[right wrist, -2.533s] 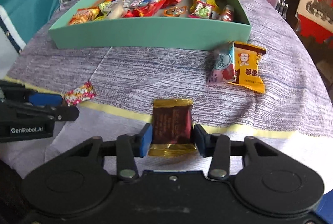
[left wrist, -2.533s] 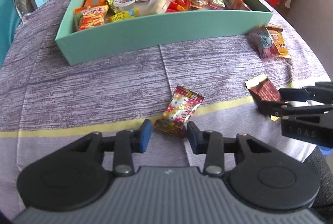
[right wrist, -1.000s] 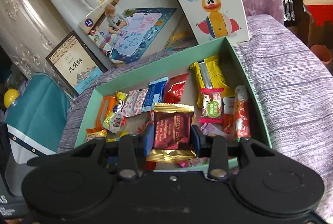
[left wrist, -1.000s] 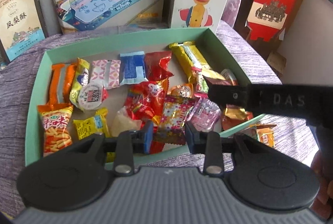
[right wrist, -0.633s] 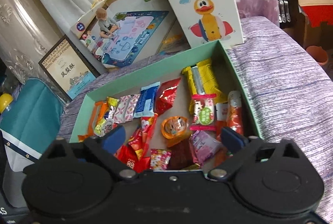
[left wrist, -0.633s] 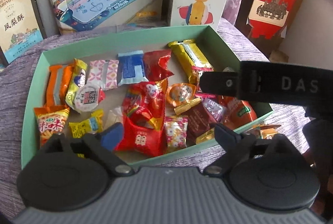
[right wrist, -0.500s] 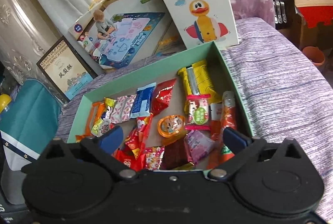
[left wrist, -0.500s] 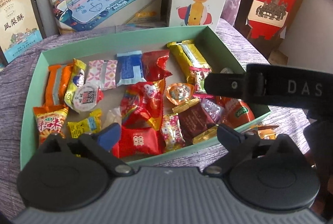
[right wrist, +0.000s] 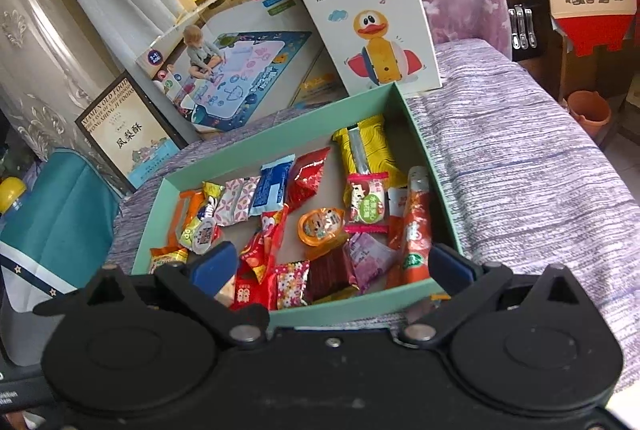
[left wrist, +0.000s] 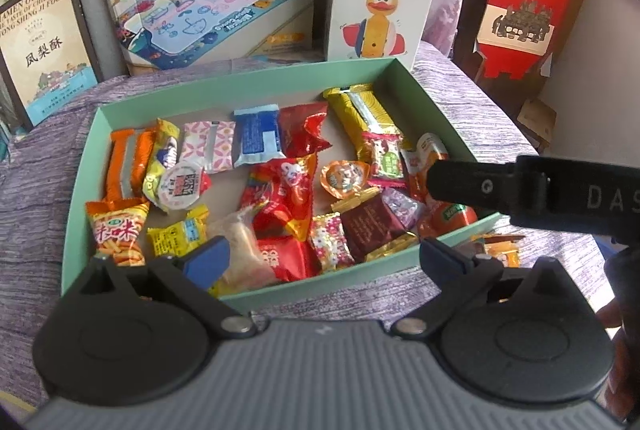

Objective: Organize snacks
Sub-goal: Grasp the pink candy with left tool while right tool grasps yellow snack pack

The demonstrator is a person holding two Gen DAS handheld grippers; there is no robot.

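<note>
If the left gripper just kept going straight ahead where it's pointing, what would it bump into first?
Probably the snacks. The left gripper is open above the near wall of the green box, aimed at the red packet and the flowery candy. Depth is hard to judge, so it might clip the box wall first.

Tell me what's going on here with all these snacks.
A person is sorting snacks into a green box using two tools. Both the left hand-held gripper and the right hand-held gripper hang open and empty near the box's front wall. A flowered candy and a dark red chocolate packet lie inside near the front. At least one orange packet sits outside on the purple cloth.
</note>
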